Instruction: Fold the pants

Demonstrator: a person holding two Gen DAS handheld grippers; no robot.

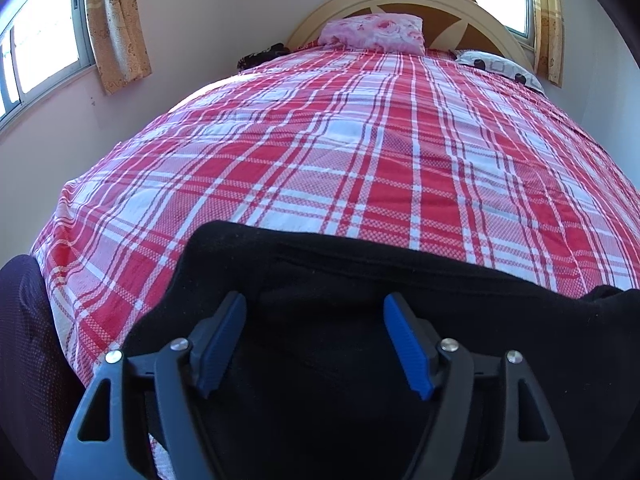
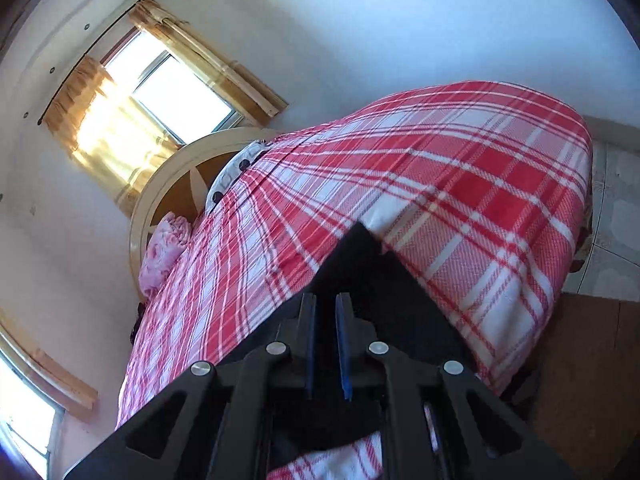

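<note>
Black pants [image 1: 320, 264] lie on the near end of a bed with a red and white plaid cover [image 1: 340, 140]. In the left wrist view my left gripper [image 1: 315, 300] hovers just over the pants, its blue pads [image 1: 224, 344] wide apart with nothing pinched between them. In the right wrist view my right gripper [image 2: 326, 298] has its blue pads nearly together on a fold of the black pants [image 2: 360, 264]. That cloth rises to a peak beyond the fingertips, above the plaid cover [image 2: 460, 184].
A pink floral pillow [image 1: 374, 34] and a spotted pillow [image 1: 496, 66] lie by the round headboard [image 1: 496, 20]. Curtained windows [image 1: 44, 40] are on the walls. Dark dotted fabric [image 1: 24, 340] is at the bed's left edge. A brown wooden surface [image 2: 580, 360] and tiled floor [image 2: 612, 220] are beside the bed.
</note>
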